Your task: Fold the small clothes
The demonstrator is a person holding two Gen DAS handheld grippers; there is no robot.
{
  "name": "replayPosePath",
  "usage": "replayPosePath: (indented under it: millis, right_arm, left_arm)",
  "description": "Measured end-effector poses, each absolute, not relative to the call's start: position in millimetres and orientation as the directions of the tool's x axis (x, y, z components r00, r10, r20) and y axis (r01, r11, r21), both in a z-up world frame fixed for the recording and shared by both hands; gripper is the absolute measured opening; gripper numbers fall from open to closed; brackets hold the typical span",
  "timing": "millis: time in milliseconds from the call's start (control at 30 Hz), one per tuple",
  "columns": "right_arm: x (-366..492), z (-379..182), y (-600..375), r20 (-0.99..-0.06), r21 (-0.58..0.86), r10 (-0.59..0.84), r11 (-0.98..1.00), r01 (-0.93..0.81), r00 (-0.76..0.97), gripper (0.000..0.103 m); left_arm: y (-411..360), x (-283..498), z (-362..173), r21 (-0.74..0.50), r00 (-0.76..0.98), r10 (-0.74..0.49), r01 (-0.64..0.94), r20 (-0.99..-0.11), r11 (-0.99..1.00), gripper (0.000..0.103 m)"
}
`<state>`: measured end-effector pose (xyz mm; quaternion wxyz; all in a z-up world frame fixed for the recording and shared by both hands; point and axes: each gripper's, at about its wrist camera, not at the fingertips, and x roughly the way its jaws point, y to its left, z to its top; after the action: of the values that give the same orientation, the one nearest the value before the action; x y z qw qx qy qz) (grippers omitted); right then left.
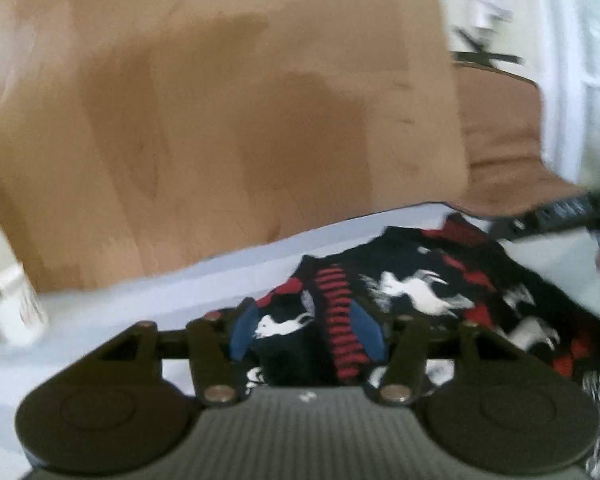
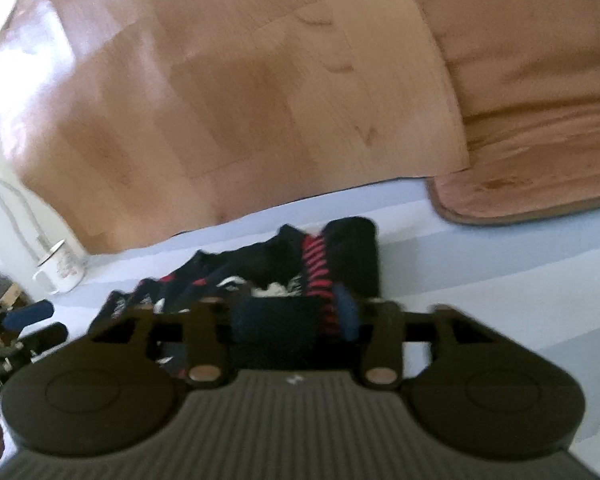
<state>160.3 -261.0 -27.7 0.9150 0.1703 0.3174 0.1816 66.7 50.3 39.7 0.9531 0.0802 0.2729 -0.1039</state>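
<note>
A small black garment [image 1: 440,280] with red stripes and white animal prints lies on a pale blue surface [image 1: 180,292]. My left gripper [image 1: 306,330] has its blue pads apart, with a fold of the garment between them. In the right wrist view the garment [image 2: 284,268] lies bunched, and my right gripper [image 2: 296,316] has cloth with the red stripe between its blue pads. The frames are blurred; I cannot tell whether either gripper pinches the cloth. The right gripper [image 1: 556,212] shows at the right edge of the left wrist view.
A white mug [image 2: 60,268] stands at the left on the blue surface, also seen in the left wrist view [image 1: 12,308]. Wooden floor [image 2: 240,100] lies beyond the surface edge, with a brown mat [image 2: 532,120] at the right. The left gripper [image 2: 20,336] shows at the left edge.
</note>
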Motion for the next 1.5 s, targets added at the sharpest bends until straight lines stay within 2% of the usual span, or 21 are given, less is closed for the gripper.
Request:
replayPosePath:
  millis: [133,167,200,233,300,367,467,500,567,600,700,733,800,933,1267,1500]
  right_arm:
    - [180.0,-46.2,-253.5,-0.598,0.378,0.408,0.903,-0.205,0.690,0.064]
    - [181.0,-50.6,-250.0,-0.608,0.348,0.395,0.912,-0.215,0.689,0.052]
    - [178.9,-50.8,-247.0,-0.608,0.309,0.381,0.922,-0.235,0.696,0.037]
    - [178.4,-49.9,-247.3,-0.607,0.299,0.391,0.919,-0.258,0.692,0.025]
    - [176.0,-44.7,-258.3,-0.578,0.322,0.388,0.917,-0.236,0.718,0.022]
    - [171.0,-39.9,-263.3,-0.547,0.274,0.332,0.938,-0.210,0.769,0.022]
    - [175.0,-55.9,-260.6,-0.595,0.246,0.318,0.946,-0.209,0.739,0.024]
    - [174.6,-57.3,-262.0,-0.584,0.253,0.322,0.945,-0.210,0.745,0.026]
    - [177.9,-56.7,-269.3,-0.595,0.279,0.315,0.944,-0.178,0.739,0.040]
    - [178.3,-57.2,-273.0,-0.593,0.301,0.321,0.939,-0.166,0.738,0.040]
    - [167.6,-49.2,-282.0,-0.578,0.364,0.333,0.922,-0.129,0.745,0.044]
    - [160.2,-45.1,-283.9,-0.563,0.373,0.339,0.918,-0.134,0.753,0.044]
    - [141.7,-36.0,-287.9,-0.543,0.373,0.356,0.914,-0.161,0.761,0.044]
    - [110.5,-24.4,-293.7,-0.547,0.356,0.386,0.910,-0.211,0.743,0.044]
    - [19.1,-16.4,-308.6,-0.555,0.378,0.464,0.880,-0.288,0.691,0.044]
    - [-37.8,-23.2,-324.5,-0.530,0.474,0.524,0.835,-0.279,0.667,0.045]
  left_arm:
    - [53.8,107.9,23.4,-0.023,0.759,-0.194,0.231,-0.622,0.973,0.048]
    - [49.9,113.3,18.5,-0.030,0.747,-0.199,0.233,-0.634,0.972,0.043]
    - [44.2,120.8,12.9,-0.032,0.731,-0.208,0.247,-0.650,0.969,0.017]
    - [38.7,124.8,7.1,-0.037,0.714,-0.217,0.258,-0.666,0.965,0.008]
    - [26.3,125.9,2.9,-0.008,0.733,-0.200,0.257,-0.650,0.966,0.008]
    - [16.3,124.8,0.0,0.022,0.750,-0.192,0.266,-0.633,0.964,0.008]
    - [2.5,117.2,-12.3,0.124,0.790,-0.138,0.261,-0.597,0.957,0.008]
    - [-1.2,113.4,-14.6,0.167,0.804,-0.120,0.263,-0.582,0.950,0.009]
    - [-6.8,108.8,-14.3,0.224,0.817,-0.088,0.257,-0.569,0.940,0.011]
    - [-7.3,108.9,-14.3,0.232,0.819,-0.084,0.257,-0.568,0.938,0.011]
    - [-1.6,100.7,-5.6,0.239,0.823,-0.079,0.253,-0.563,0.937,0.027]
    - [3.5,97.0,-1.6,0.235,0.827,-0.085,0.254,-0.556,0.938,0.030]
    - [16.5,85.1,6.7,0.222,0.838,-0.091,0.245,-0.538,0.944,0.031]
    - [45.2,54.9,17.9,0.206,0.844,-0.084,0.224,-0.530,0.953,0.034]
    - [104.3,-41.8,-0.8,0.032,0.726,-0.155,0.237,-0.670,0.971,0.044]
    - [115.7,-105.5,4.0,-0.044,0.723,-0.175,0.197,-0.669,0.979,0.055]
